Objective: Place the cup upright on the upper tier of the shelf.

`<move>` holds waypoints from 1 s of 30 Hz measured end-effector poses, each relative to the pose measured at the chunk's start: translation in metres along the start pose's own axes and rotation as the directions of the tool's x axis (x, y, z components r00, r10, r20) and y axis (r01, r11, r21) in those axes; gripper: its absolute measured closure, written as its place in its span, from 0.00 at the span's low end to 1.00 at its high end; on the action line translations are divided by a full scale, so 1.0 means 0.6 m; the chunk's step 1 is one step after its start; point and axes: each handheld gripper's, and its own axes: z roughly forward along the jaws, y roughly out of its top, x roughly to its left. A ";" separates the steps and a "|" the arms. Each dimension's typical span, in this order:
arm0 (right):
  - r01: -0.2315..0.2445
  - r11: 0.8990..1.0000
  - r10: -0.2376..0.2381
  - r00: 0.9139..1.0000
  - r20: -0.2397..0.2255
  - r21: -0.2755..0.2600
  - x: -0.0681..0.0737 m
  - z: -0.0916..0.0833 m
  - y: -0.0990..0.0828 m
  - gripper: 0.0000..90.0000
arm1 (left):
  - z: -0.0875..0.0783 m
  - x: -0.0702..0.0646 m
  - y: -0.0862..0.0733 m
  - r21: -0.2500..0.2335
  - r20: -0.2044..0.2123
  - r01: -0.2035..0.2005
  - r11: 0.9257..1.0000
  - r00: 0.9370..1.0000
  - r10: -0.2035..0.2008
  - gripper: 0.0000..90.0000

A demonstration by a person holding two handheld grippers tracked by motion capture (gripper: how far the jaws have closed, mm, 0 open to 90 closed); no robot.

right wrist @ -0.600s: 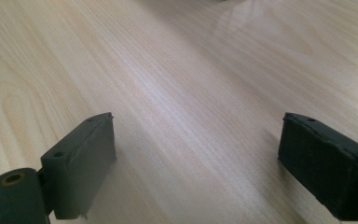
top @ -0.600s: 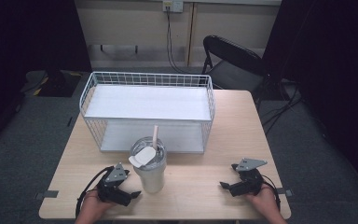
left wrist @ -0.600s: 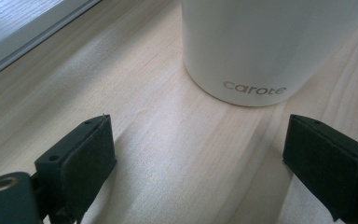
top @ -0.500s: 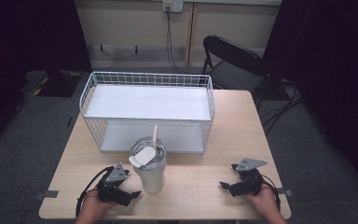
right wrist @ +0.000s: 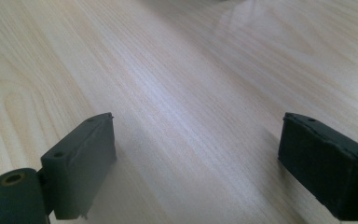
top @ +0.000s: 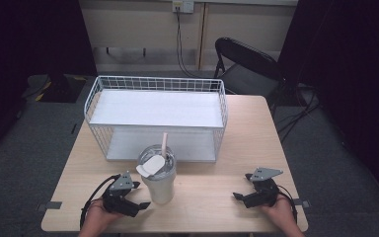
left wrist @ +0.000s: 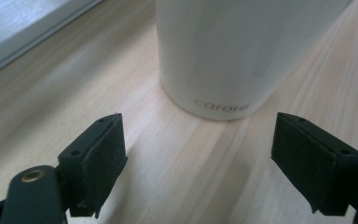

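Jaws of the left gripper (left wrist: 198,163) stand wide apart with nothing between them but bare wood; the white cup (left wrist: 242,51) stands upright just ahead of the gap, its base on the table (left wrist: 74,107) and grey lettering low on its wall. In the high view the left gripper (top: 139,197) rests near the table's front edge, held by a hand (top: 98,219) coming in from below, its jaws pointing at the cup (top: 159,185) just beside it, not touching. The cup carries a clear lid (top: 156,162) with a white flap and a pale straw (top: 165,144) rising from it. Jaws of the right gripper (right wrist: 196,163) are likewise spread wide and hold nothing, with plain wood grain between and beyond them. In the high view the right gripper (top: 242,193) lies well apart from the cup, near the front right of the table (top: 251,128), in the other hand (top: 279,212). Behind the cup, a white wire basket rack (top: 155,118) with a white shelf stands across the far half of the table; a folding chair (top: 249,64) stands past the far right corner.
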 end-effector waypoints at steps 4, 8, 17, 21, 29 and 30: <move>0.001 1.000 -0.001 1.000 0.000 -0.001 0.000 0.000 0.000 0.12 | -0.009 -0.003 0.014 -0.043 0.005 0.008 0.999 1.000 -0.008 0.18; -0.001 1.000 0.001 1.000 0.003 0.000 0.001 0.000 0.000 0.12 | -0.013 -0.008 0.024 -0.071 0.025 0.010 0.997 1.000 -0.008 0.18; -0.002 1.000 0.002 1.000 0.004 0.000 0.001 0.000 0.000 0.12 | -0.023 -0.018 0.043 -0.143 0.028 0.014 0.990 1.000 -0.010 0.18; -0.002 1.000 0.002 1.000 0.004 0.000 0.001 0.000 0.000 0.12 | -0.025 -0.020 0.048 -0.174 0.031 0.033 0.984 0.999 -0.028 0.18; -0.003 1.000 0.003 1.000 0.004 0.000 0.001 0.000 0.000 0.12 | -0.026 -0.023 0.054 -0.198 0.029 0.029 0.980 0.999 -0.024 0.18; -0.002 1.000 0.002 1.000 0.004 0.000 0.001 0.000 0.000 0.12 | -0.026 -0.023 0.055 -0.202 0.028 0.025 0.979 0.999 -0.020 0.18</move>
